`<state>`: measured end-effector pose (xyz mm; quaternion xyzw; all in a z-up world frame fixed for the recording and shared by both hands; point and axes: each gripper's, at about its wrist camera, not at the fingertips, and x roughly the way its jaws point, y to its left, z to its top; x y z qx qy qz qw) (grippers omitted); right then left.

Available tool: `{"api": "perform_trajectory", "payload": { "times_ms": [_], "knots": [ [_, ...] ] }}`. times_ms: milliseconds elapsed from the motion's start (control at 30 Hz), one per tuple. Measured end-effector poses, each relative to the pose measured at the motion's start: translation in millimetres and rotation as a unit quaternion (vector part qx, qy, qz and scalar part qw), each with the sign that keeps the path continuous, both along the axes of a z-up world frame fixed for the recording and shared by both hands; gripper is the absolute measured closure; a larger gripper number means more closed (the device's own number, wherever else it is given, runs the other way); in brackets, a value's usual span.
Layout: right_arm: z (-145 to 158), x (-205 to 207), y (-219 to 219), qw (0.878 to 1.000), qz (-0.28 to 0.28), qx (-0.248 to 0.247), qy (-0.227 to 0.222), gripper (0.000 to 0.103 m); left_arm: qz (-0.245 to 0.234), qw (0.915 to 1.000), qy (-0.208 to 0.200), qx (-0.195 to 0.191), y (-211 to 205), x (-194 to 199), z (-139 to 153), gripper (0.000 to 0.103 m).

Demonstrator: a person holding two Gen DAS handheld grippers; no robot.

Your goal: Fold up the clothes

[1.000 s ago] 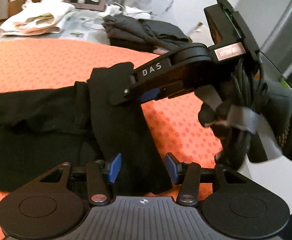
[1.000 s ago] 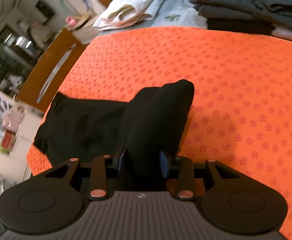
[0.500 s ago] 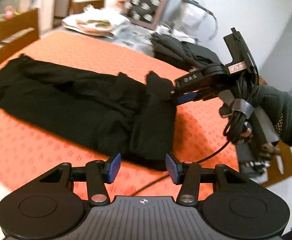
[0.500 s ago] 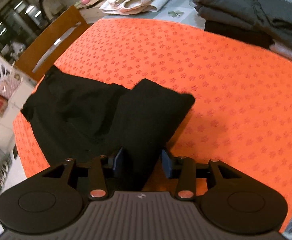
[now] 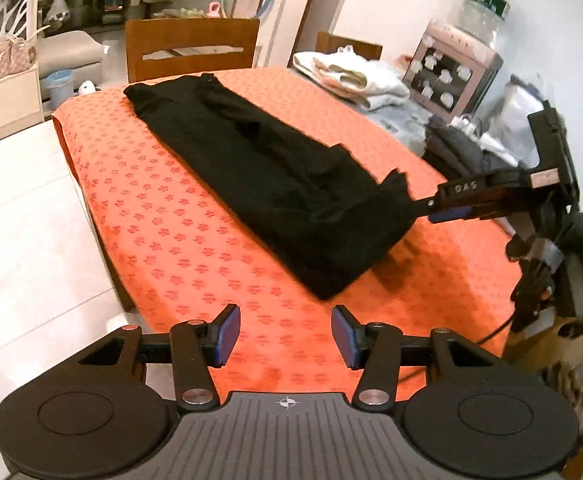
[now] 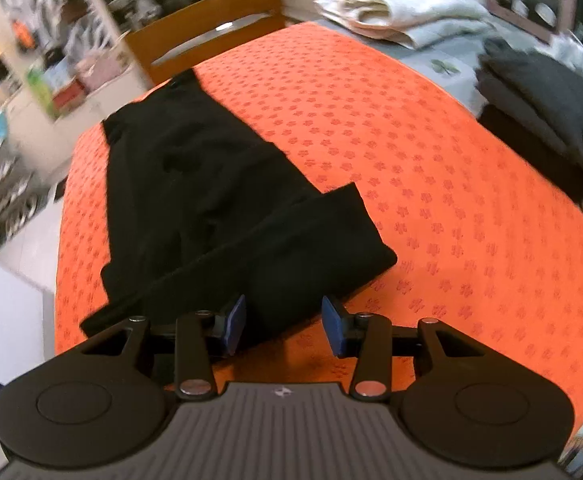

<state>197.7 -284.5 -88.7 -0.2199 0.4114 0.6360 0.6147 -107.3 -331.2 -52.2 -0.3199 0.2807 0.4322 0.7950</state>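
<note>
A: Where does the black garment lie?

B: Stretched long across the orange flower-print tablecloth, running from about 11 o'clock by the wooden chair down toward 4 o'clock. Its near end is doubled into a thicker band.

A: And the tools?

B: The left gripper hovers over bare cloth at 6 o'clock, pads spread wide, nothing between them. The right gripper has its pads apart too, with the garment's near end bulging between them; whether they pinch the fabric I can't tell. In the left view its tip meets the garment's edge at 3 o'clock.

A: So which step?

B: I judge a lengthwise fold is in hand or just laid. The next move calls for a hold on that near end with both tools, keeping the layers together and edges square.

A: Any writing?

B: "DAS" in pale letters on the right gripper's arm. The label beside it is too small to read.

A: Other clothes?

B: Folded dark garments at 2 o'clock, pale ones at 1 o'clock.
</note>
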Motion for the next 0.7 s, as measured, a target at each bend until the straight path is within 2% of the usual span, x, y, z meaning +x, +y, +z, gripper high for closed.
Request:
{"api": "perform_trajectory", "payload": {
  "times_ms": [100,167,233,333,433,567,700],
  "knots": [
    [10.0,0.7,-4.2,0.999,0.041,0.010,-0.013,0.055,-0.006,0.9999,-0.012,0.005,-2.6,10.2,-0.6,0.050],
    [16.7,1.2,-7.1,0.997,0.068,0.017,-0.022,0.055,-0.017,0.9995,-0.011,0.024,-6.8,20.3,-1.3,0.052],
    [23.4,1.7,-9.9,0.995,0.096,0.023,-0.031,0.055,-0.022,0.9992,-0.003,0.032,-5.2,34.6,-1.3,0.064],
    [19.9,3.8,-2.3,0.986,0.157,0.036,-0.032,0.055,-0.019,0.9988,0.000,0.045,-4.3,55.0,-1.8,0.070],
    [12.9,6.1,8.2,0.973,0.224,0.049,-0.029,0.055,-0.015,0.9982,0.014,0.056,1.9,80.0,-6.3,0.076],
    [3.6,9.2,22.2,0.948,0.310,0.065,-0.026,0.055,0.011,0.9973,0.034,0.064,14.5,115.2,-18.5,0.076],
    [-19.7,7.4,45.2,0.924,0.376,0.071,-0.016,0.055,0.062,0.9926,0.089,0.054,30.9,145.7,-38.3,0.076]
  ]
}}
